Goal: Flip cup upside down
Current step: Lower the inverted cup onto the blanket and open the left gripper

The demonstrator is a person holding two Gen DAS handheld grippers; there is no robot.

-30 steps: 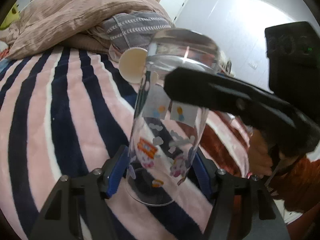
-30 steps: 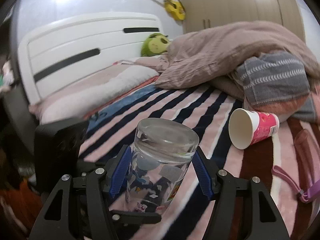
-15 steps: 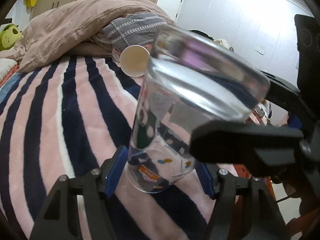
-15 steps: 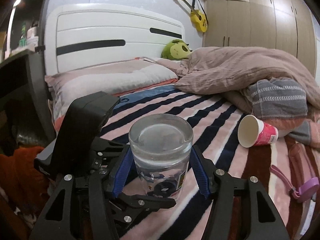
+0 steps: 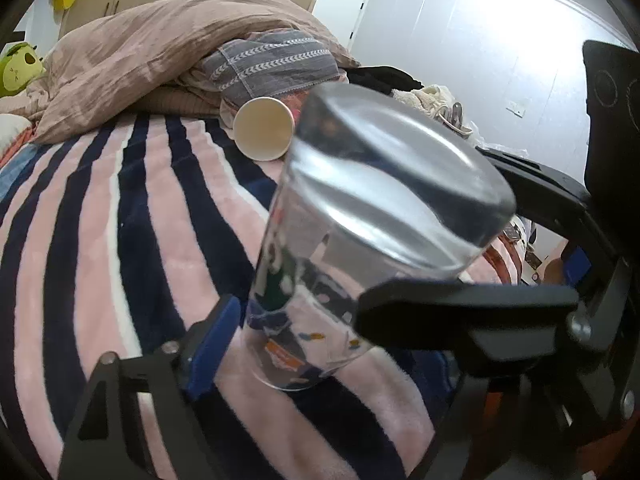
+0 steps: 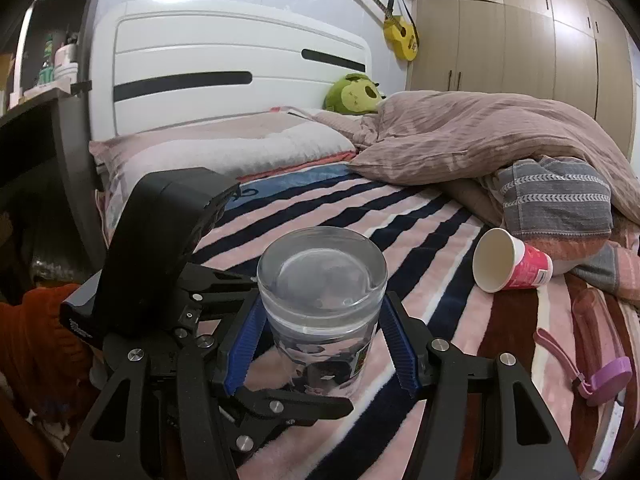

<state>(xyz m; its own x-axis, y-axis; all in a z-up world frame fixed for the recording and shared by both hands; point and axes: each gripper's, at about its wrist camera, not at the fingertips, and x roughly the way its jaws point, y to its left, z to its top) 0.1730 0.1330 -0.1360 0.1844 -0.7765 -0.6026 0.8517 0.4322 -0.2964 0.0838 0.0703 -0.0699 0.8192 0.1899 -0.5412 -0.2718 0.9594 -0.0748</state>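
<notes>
A clear glass cup with cartoon prints stands upside down on the striped blanket, thick base up; it also shows in the right wrist view. My right gripper has its blue pads against both sides of the cup, just under the base. My left gripper is around the cup lower down, near its rim; its left pad stands slightly off the glass and its right finger is hidden behind the right gripper's black finger.
A pink paper cup lies on its side, also in the left wrist view. A brown duvet and grey striped cloth lie behind it. A purple-lidded bottle lies right. The bed edge is near, at left.
The cup has come down onto the blanket, base up. Both grippers have lowered with it and the left gripper's pads have eased off the glass a little.
</notes>
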